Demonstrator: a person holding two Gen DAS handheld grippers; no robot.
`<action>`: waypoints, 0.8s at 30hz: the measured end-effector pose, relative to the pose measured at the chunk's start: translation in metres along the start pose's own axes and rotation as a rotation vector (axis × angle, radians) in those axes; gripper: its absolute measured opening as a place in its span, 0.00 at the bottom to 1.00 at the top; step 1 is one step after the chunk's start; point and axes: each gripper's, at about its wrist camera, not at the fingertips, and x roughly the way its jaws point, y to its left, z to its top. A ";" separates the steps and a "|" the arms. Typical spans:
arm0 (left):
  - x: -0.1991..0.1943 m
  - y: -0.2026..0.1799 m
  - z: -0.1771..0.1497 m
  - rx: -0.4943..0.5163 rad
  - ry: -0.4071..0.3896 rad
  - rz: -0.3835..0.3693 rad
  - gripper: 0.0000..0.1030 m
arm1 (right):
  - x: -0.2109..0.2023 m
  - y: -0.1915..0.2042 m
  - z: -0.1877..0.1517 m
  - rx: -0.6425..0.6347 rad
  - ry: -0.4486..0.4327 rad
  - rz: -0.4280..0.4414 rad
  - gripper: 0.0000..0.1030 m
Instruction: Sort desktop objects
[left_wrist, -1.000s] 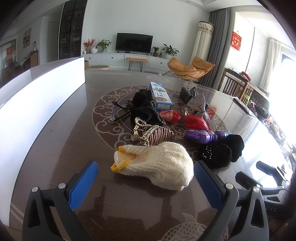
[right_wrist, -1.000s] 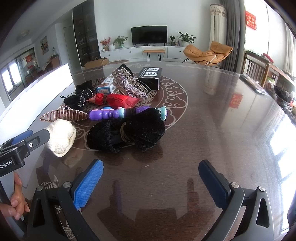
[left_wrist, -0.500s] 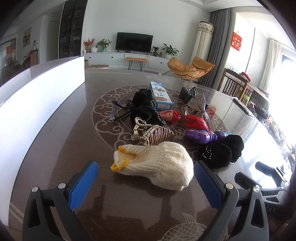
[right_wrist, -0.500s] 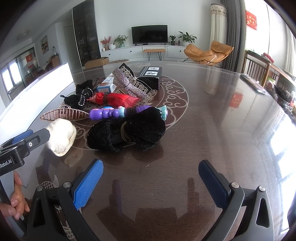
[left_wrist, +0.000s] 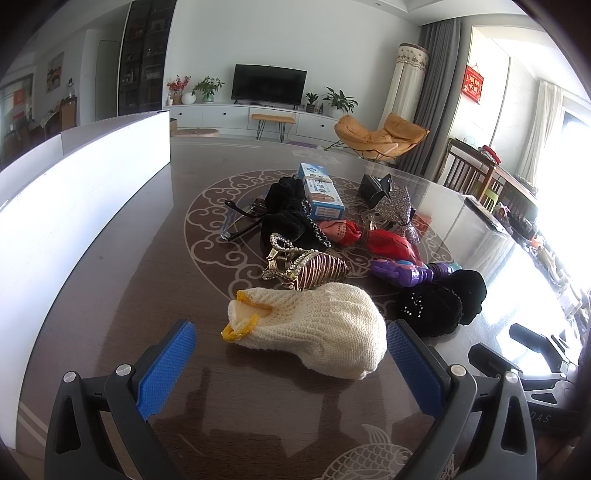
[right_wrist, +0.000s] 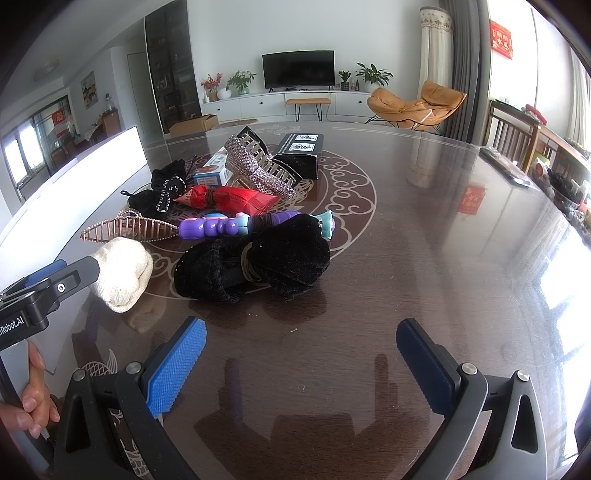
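Observation:
A pile of small things lies on the dark table (left_wrist: 110, 295). A cream knit pouch (left_wrist: 314, 325) lies just ahead of my left gripper (left_wrist: 291, 365), which is open and empty. Behind it are a gold hair claw (left_wrist: 306, 269), a black velvet bow (left_wrist: 439, 306), a purple toy (left_wrist: 406, 271), red packets (left_wrist: 391, 243), black cloth (left_wrist: 288, 221), glasses (left_wrist: 240, 221) and a blue box (left_wrist: 321, 192). My right gripper (right_wrist: 301, 365) is open and empty, short of the black velvet bow (right_wrist: 255, 266). The pouch (right_wrist: 122, 273) lies at its left.
A white panel (left_wrist: 74, 206) runs along the table's left side. A rhinestone hair claw (right_wrist: 258, 166) and a black box (right_wrist: 299, 151) sit at the back of the pile. The left gripper's body (right_wrist: 40, 291) shows in the right wrist view. Chairs stand at the right (left_wrist: 476, 177).

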 end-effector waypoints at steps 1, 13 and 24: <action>0.000 -0.001 0.000 -0.001 0.000 0.000 1.00 | 0.000 -0.001 0.000 0.000 0.000 0.000 1.00; 0.000 0.001 0.001 -0.003 0.000 -0.002 1.00 | 0.000 0.001 0.000 0.003 -0.001 0.002 1.00; -0.001 0.001 0.001 -0.004 0.000 -0.003 1.00 | 0.001 0.003 0.000 0.004 -0.001 0.003 1.00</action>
